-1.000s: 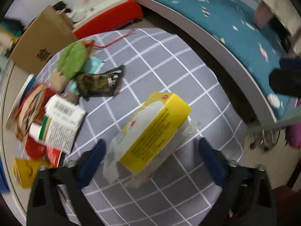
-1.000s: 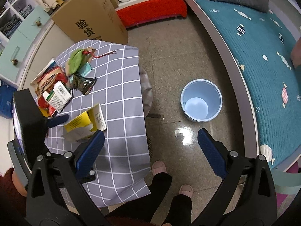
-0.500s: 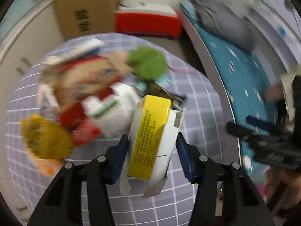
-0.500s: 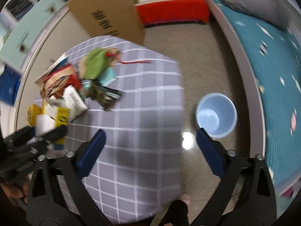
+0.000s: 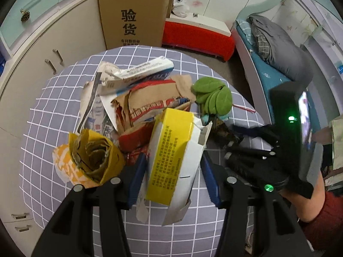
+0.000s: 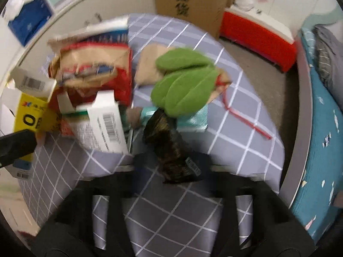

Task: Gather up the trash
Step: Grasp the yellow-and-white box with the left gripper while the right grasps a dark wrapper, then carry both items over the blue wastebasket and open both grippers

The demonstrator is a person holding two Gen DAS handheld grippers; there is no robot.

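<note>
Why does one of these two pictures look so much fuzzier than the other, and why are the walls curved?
Right wrist view: motion blur smears the green leaf, the dark wrapper and the fingers. Left wrist view: sharp, print on the yellow box is crisp. Both: the fisheye lens bends straight edges and leaves dark corners.

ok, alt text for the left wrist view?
The left gripper holds a yellow-and-white carton between its blue fingers above a grey checked tablecloth. Behind it lies a heap of torn paper packaging and a green leaf-shaped item; the right gripper reaches in from the right.
</note>
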